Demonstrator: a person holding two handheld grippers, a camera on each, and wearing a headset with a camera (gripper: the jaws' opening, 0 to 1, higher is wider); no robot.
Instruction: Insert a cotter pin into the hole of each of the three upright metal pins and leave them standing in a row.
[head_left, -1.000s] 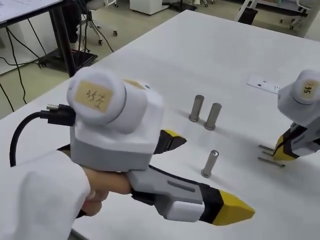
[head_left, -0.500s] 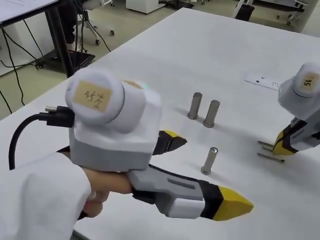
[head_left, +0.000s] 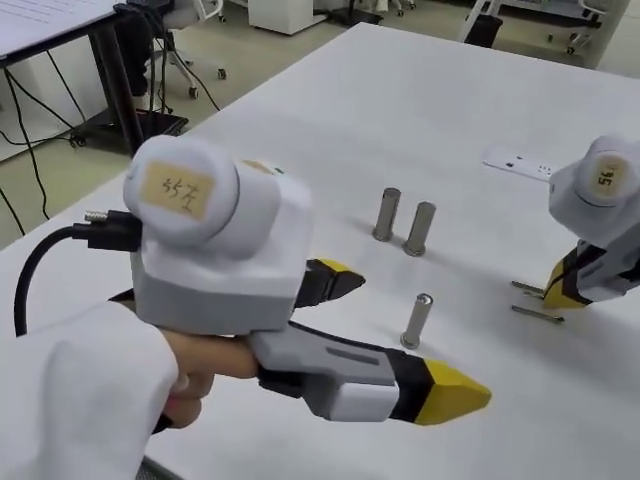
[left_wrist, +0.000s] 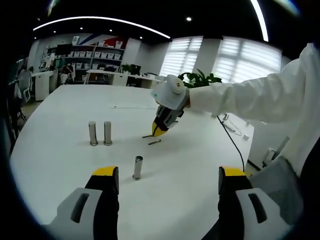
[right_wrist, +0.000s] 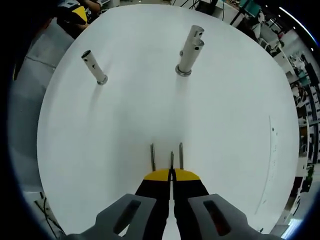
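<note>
Three upright metal pins stand on the white table (head_left: 330, 130): a close pair (head_left: 387, 214) (head_left: 420, 228) and a lone one (head_left: 416, 320) nearer me. My left gripper (head_left: 400, 338) hovers open in the foreground, its jaws wide apart short of the lone pin (left_wrist: 137, 167). My right gripper (head_left: 558, 297) is at the right, tip down at the table, shut on a thin cotter pin (right_wrist: 171, 160) that sticks out of its tips. Two more cotter pins (right_wrist: 152, 156) (right_wrist: 180, 154) lie flat on either side of it, seen also as cotter pins (head_left: 527, 289) (head_left: 538, 314) in the head view.
A white strip (head_left: 520, 162) lies on the table beyond the right gripper. The table's left edge (head_left: 150, 135) drops to a floor with a dark desk leg (head_left: 120, 75) and cables. Open tabletop lies between the pins and the cotter pins.
</note>
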